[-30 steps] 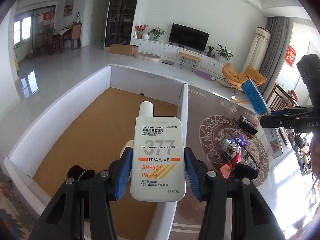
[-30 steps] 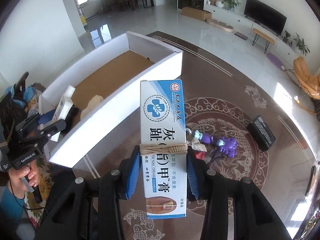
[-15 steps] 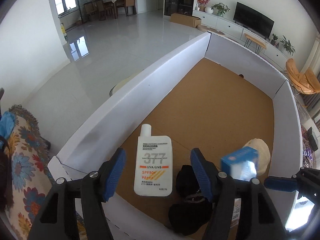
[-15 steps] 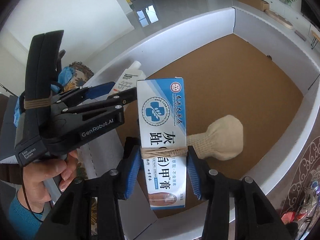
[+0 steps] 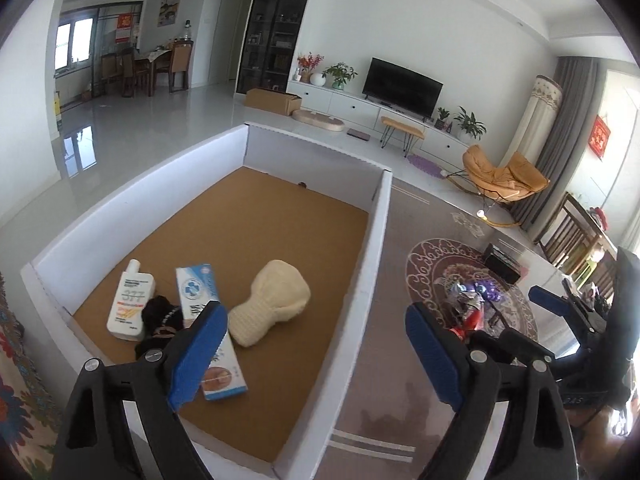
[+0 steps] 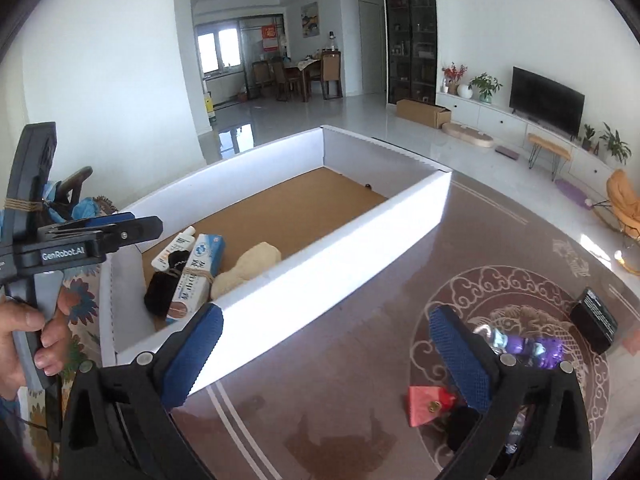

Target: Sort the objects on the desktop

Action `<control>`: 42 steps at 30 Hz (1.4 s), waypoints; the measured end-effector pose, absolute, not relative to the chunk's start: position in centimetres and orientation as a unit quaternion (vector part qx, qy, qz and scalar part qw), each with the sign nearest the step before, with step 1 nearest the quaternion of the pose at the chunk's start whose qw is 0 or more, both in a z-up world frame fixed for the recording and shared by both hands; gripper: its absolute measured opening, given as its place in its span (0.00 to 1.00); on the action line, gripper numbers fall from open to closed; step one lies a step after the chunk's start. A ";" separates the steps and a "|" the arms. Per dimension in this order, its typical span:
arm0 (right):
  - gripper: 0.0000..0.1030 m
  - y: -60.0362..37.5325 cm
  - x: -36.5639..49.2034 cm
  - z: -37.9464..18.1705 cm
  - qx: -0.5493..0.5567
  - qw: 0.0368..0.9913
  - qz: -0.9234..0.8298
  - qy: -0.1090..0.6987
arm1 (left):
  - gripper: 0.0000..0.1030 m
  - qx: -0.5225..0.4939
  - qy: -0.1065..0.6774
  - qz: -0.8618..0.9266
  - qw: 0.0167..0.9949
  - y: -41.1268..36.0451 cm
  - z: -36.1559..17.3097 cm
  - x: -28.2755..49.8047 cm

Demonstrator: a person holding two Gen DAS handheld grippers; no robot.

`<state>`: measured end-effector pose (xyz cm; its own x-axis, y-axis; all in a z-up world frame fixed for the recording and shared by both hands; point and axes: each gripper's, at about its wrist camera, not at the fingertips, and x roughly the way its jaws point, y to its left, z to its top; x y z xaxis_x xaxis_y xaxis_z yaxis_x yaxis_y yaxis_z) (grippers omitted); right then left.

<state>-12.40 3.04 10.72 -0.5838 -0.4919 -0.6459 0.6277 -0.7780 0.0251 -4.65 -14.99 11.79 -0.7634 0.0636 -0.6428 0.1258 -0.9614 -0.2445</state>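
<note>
1. Both jaws are opening wide, empty: left gripper (image 5: 312, 354), right gripper (image 6: 326, 354).
2. You've just released the sunscreen bottle (image 5: 130, 306) and nail cream box (image 5: 210, 328); both lie in the white box (image 5: 380, 248).
3. Desk (image 6: 360, 420) clutter remains.

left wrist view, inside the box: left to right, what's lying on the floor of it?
sunscreen bottle → black item → blue-and-white ointment box → cream knitted pouch. The black item touches both neighbours, so its place is approximate.
</note>
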 end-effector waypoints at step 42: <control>1.00 27.4 -7.2 -2.0 0.463 0.072 -0.882 0.043 | 1.00 0.422 -0.027 -0.904 -0.054 2.7 -2.5 -5.7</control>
